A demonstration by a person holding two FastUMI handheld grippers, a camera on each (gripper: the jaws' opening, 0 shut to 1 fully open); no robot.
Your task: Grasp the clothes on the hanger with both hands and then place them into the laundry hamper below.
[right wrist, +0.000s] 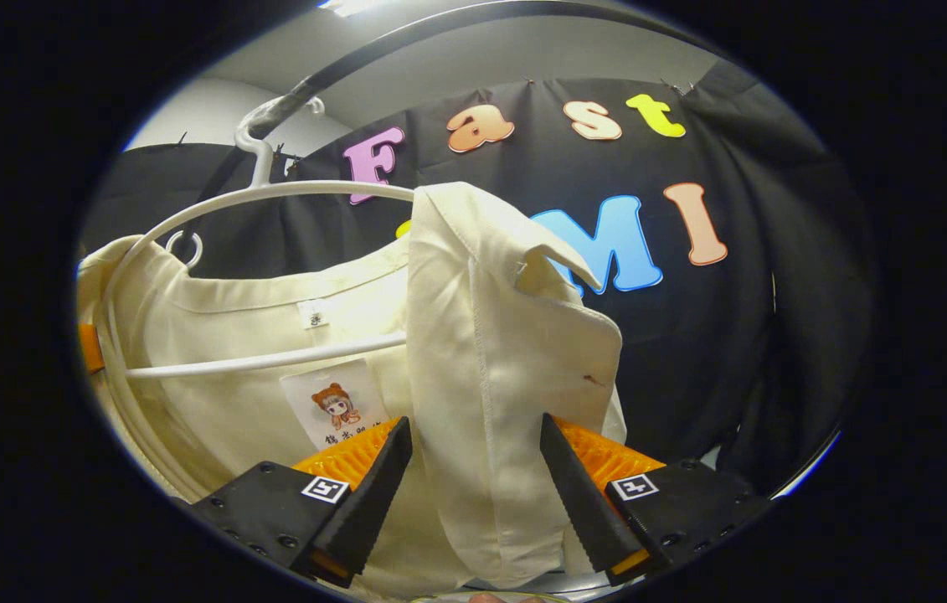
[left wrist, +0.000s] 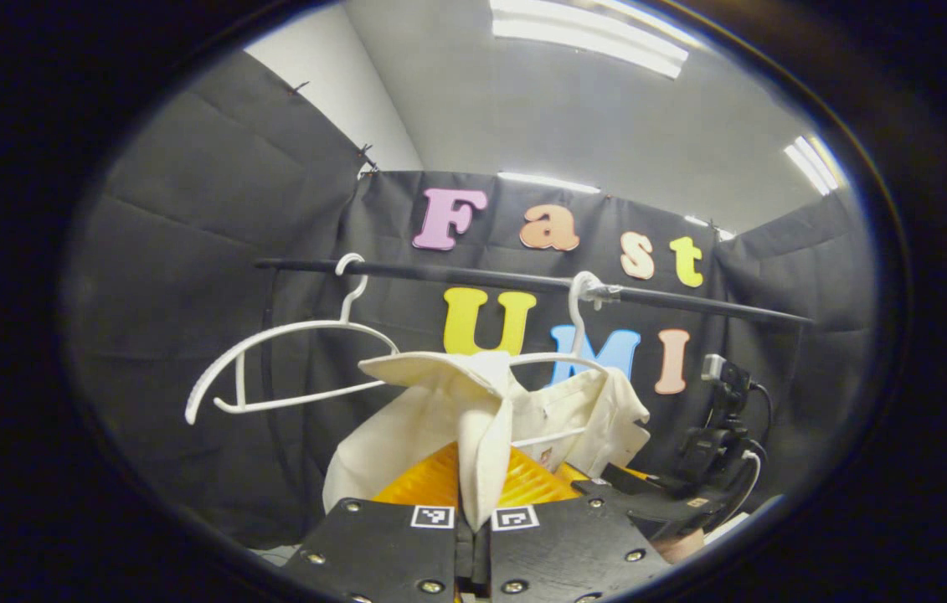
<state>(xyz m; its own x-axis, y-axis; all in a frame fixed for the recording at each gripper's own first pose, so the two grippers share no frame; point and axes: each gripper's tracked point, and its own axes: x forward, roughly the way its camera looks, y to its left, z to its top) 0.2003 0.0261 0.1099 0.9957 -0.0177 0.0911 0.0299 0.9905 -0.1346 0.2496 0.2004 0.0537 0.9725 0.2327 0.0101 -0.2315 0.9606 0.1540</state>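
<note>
Between the left tongs (left wrist: 473, 523), in the left gripper view, a fold of the cream shirt (left wrist: 486, 419) is pinched: the two fingers stand almost together with the cloth running up out of the narrow gap, so these tongs are clenched on the garment. In the right gripper view the right tongs (right wrist: 477, 494) stand apart, released, with a hanging band of the same shirt (right wrist: 490, 352) dropping straight down between them; neither finger looks to press on it, though the cloth lies close to both. The shirt is not yet free: it hangs on a white hanger (right wrist: 272, 197) whose hook goes over the black rail (left wrist: 691, 303), the collar and label side to the left of the right tongs and the folded front edge directly ahead. The cloth's long axis runs top to bottom, in line with the gap of the right tongs, so I judge that a simple closing would catch it, and the right hand is the one left to act. Farther left on the rail hangs a second, bare hanger (left wrist: 289, 368). To the far right in the left gripper view sits a dark camera stand (left wrist: 720, 427). The laundry hamper lies somewhere below.
</note>
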